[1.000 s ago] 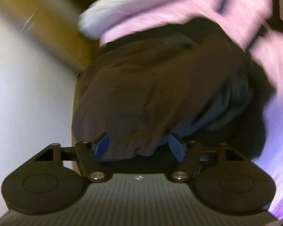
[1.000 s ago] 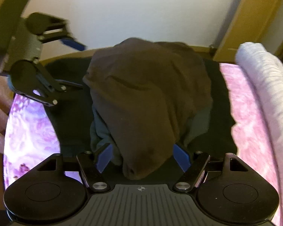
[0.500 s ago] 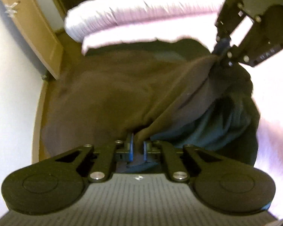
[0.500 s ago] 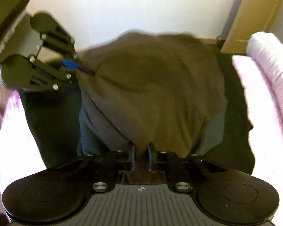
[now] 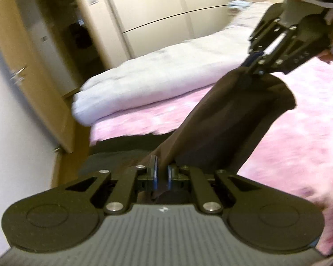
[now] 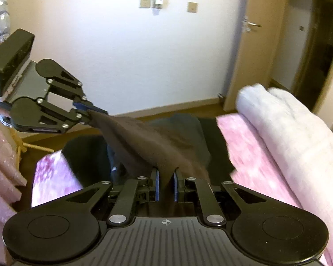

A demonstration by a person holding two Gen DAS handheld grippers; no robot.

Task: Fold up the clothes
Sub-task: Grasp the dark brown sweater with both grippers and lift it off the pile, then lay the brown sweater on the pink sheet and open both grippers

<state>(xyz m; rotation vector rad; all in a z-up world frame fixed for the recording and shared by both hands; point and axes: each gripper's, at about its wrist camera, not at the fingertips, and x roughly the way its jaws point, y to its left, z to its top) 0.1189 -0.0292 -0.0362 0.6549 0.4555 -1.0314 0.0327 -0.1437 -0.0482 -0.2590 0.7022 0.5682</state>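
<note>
A: How many garments were there, and where?

B: One brown garment (image 5: 228,119), off the bed and stretched in the air between the two tools. A second, darker cloth (image 6: 188,133) lay under it on the bed; I could not tell whether it was one piece or more.

A: And the tools?

B: Two. The left tool (image 5: 161,174) was clamped on one end of the garment, its blue pads (image 5: 154,173) pressed against the fabric. The right tool (image 6: 165,182) was clamped on the other end in the same way. Each showed in the other's view: right tool (image 5: 256,63), left tool (image 6: 90,112).

A: What lay around?

B: One pink bedspread (image 5: 288,155) and one rolled white duvet (image 5: 148,82) along the bed's far side. Beyond stood a wardrobe (image 5: 166,11), one wooden door (image 6: 239,51) and a white wall (image 6: 122,44).

A: Room to move?

B: The bedspread beside the garment was bare; the duvet bounded it on one side, and the bed's edge ran near the wall.
</note>
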